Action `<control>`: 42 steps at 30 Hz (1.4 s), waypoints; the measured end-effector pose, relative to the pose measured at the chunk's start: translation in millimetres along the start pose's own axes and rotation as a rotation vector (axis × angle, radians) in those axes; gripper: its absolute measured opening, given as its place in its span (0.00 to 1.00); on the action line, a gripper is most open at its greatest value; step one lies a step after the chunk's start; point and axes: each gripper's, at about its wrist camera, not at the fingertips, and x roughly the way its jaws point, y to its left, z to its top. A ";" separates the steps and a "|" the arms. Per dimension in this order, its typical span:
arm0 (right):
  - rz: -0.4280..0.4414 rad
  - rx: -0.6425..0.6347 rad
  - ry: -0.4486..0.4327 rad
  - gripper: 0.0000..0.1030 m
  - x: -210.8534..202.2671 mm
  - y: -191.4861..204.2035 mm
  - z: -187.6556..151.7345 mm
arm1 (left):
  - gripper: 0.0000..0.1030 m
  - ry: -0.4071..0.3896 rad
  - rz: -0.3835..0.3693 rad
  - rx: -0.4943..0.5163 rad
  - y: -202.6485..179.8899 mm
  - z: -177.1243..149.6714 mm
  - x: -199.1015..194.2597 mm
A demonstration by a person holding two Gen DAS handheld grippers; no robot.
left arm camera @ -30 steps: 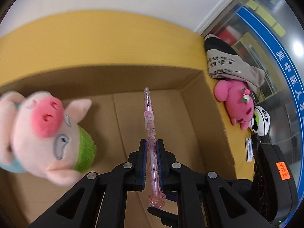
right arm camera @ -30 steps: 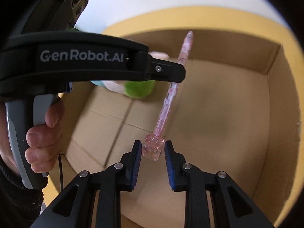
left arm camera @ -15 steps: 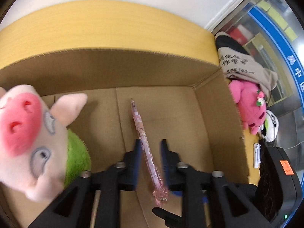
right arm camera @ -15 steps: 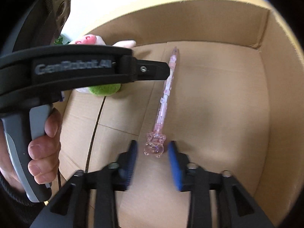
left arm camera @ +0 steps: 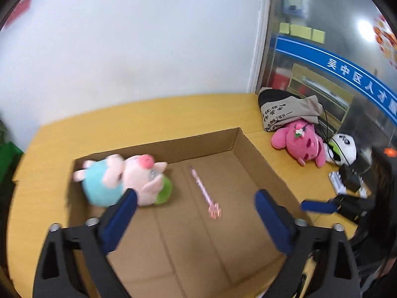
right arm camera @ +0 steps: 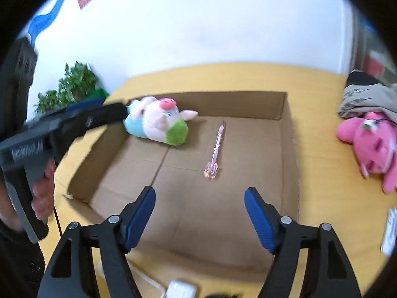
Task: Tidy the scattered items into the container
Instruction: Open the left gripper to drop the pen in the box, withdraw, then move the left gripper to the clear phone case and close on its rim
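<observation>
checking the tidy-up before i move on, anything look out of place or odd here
Inside the cardboard box, the pig plush and pink pen lie loose, nothing damaged. What stands out is the pink plush and the panda plush, out on the yellow table right of the box. Both grippers are open and empty.

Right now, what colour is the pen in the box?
Translucent pink pen; clearest in the right wrist view.

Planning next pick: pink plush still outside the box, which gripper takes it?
Right, probably. The pink plush lies on the table right of the box, nearer the right gripper. Both grippers are open and empty, but the left gripper hangs over the box's left half.
</observation>
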 end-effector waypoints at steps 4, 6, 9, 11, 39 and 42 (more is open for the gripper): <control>-0.057 -0.001 -0.032 0.74 -29.7 13.0 -29.9 | 1.00 -0.035 0.046 0.020 -12.6 -41.3 -40.8; -0.076 0.004 -0.033 0.74 -46.8 15.7 -40.2 | 1.00 -0.040 0.051 -0.003 -13.9 -60.9 -55.3; -0.090 0.004 -0.032 0.74 -55.5 22.7 -56.4 | 1.00 -0.045 0.045 -0.036 -16.8 -81.7 -70.0; -0.101 0.002 -0.030 0.74 -55.7 27.0 -63.9 | 1.00 -0.049 0.039 -0.063 -17.2 -92.2 -78.5; -0.142 -0.024 -0.033 0.74 -63.7 48.1 -81.2 | 1.00 -0.039 0.034 -0.103 -20.6 -126.0 -98.1; -0.138 -0.023 -0.034 0.74 -63.7 49.5 -80.9 | 1.00 -0.044 0.036 -0.099 -19.3 -125.3 -99.2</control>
